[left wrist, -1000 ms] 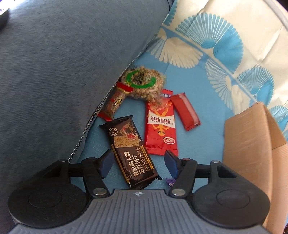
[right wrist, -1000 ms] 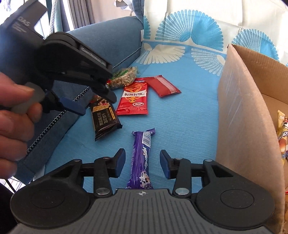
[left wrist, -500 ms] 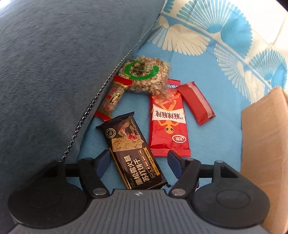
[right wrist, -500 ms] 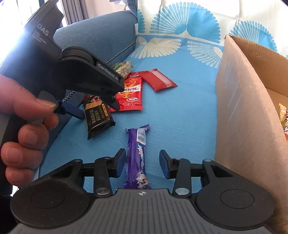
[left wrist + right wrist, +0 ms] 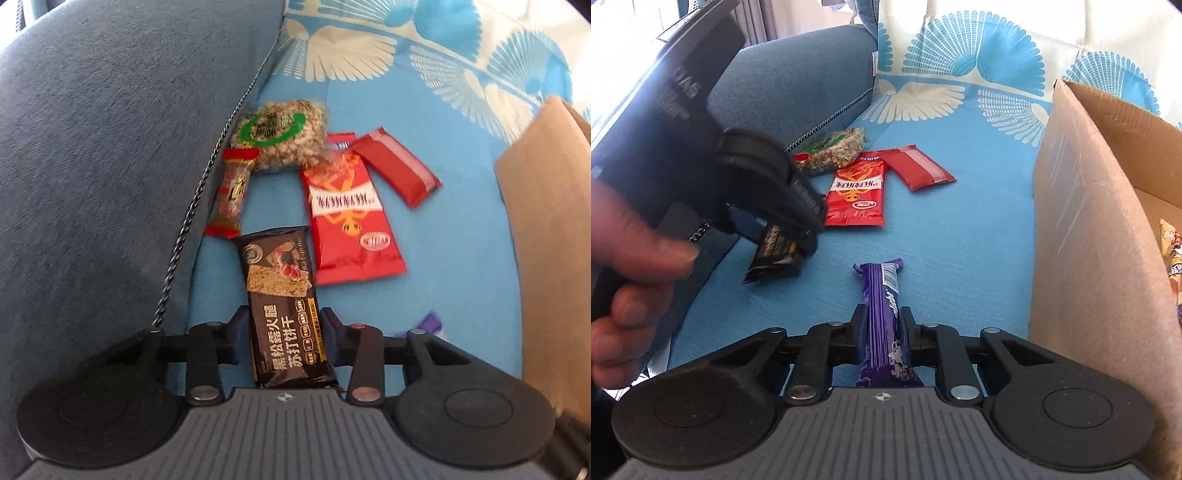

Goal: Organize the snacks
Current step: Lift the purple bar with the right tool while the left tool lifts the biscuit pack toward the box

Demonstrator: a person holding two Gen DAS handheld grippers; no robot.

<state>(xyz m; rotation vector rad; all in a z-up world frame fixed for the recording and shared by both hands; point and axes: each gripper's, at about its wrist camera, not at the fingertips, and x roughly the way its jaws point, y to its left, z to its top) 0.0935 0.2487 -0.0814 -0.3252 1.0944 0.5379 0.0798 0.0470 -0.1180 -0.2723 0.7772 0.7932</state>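
- The left tongs [image 5: 284,338] are clenched on the black cracker packet [image 5: 282,306], one finger pressed to each long side of its near half; the packet's far end points toward 12 o'clock in the left wrist view.
- From the right wrist view, the same packet [image 5: 774,251] hangs tilted under the left tongs [image 5: 775,236], its lower corner close to the blue sofa seat [image 5: 960,240]; whether it touches the seat cannot be told.
- The right tongs [image 5: 881,341] are clenched on the purple chocolate bar [image 5: 882,314], which runs straight out toward 12 o'clock between the fingers.
- In the left wrist view, a red snack pouch [image 5: 349,221] lies at 1 o'clock from the black packet, just beside it.
- A plain red bar [image 5: 397,166] lies farther out at 1 o'clock, touching the pouch's far corner.
- A clear bag of puffed grain with a green ring label [image 5: 282,134] lies at 12 o'clock, overlapping the top of the pouch.
- A slim red-ended candy bar [image 5: 232,192] lies at 11 o'clock, along the corded edge of the grey-blue sofa cushion [image 5: 110,147].
- A cardboard box [image 5: 1082,221] stands open at 3 o'clock in the right wrist view, with a yellow wrapper [image 5: 1171,251] visible inside.
- The person's left hand [image 5: 631,280] grips the left tool's handle at 9 o'clock.
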